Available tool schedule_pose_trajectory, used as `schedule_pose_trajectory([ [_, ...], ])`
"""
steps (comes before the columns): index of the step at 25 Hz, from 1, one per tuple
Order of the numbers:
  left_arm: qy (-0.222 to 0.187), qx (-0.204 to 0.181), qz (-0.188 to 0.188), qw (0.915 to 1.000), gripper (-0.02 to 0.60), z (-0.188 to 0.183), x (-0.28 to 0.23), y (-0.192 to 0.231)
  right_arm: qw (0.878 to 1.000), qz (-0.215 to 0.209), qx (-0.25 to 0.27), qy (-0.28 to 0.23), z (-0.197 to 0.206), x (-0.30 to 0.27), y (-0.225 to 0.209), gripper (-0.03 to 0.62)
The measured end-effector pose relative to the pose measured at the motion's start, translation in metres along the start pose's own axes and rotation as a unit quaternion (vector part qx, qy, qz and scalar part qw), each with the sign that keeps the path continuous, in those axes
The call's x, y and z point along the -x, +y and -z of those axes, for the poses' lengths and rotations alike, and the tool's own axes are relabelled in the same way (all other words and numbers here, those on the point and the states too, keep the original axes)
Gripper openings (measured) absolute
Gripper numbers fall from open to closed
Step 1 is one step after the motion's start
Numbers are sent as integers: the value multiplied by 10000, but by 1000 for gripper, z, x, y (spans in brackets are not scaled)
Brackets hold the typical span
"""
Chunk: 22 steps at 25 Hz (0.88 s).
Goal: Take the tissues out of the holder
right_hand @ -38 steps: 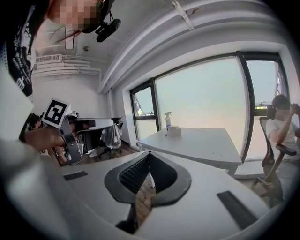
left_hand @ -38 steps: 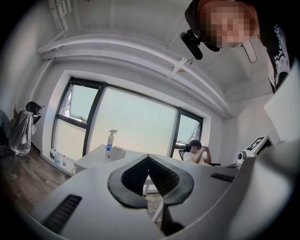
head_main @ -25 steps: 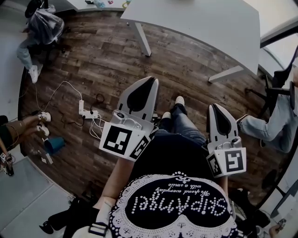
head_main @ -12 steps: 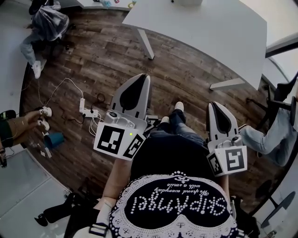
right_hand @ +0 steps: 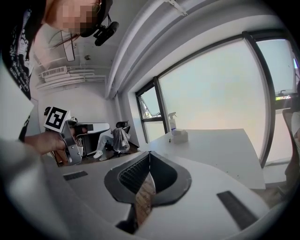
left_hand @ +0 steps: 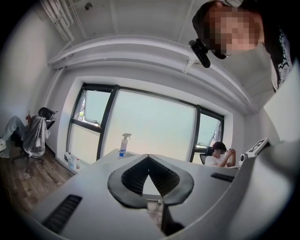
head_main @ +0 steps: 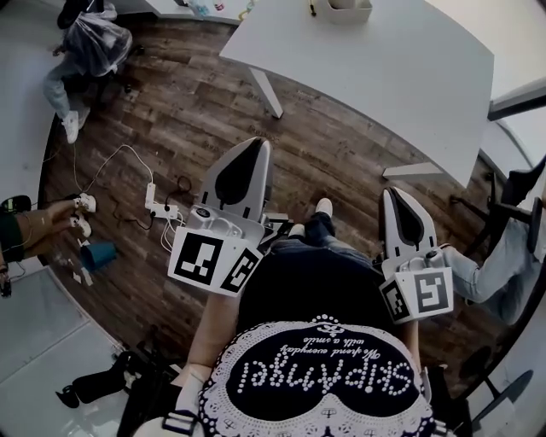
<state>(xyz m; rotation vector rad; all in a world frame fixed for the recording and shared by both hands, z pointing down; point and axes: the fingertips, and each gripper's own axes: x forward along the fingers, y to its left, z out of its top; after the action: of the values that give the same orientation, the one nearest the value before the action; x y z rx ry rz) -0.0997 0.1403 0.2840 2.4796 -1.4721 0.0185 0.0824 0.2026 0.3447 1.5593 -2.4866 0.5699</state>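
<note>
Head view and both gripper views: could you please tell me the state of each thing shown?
Left gripper: shut, empty.
Right gripper: shut, empty.
Spray bottle: upright on the table.
White box: on the table beside the bottle, untouched.

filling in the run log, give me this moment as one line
stage: before reach | left gripper: shut, empty | right gripper: shut, empty | white tissue holder: on white table, untouched

Holder [right_hand: 180,136] on table [right_hand: 225,154], spray bottle [right_hand: 172,122] just beside it
</note>
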Motion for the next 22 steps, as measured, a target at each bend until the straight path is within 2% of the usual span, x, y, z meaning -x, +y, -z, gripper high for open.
schedule_pose_trajectory([
  [16, -103, -55, -255, 9996, 2, -6, -25, -2, 10000, -81, 20, -36, -12, -13, -37, 12],
  [22, -117, -85, -201, 9997, 2, -9, -30, -10, 9999, -94, -5, -52, -12, -10, -40, 12],
])
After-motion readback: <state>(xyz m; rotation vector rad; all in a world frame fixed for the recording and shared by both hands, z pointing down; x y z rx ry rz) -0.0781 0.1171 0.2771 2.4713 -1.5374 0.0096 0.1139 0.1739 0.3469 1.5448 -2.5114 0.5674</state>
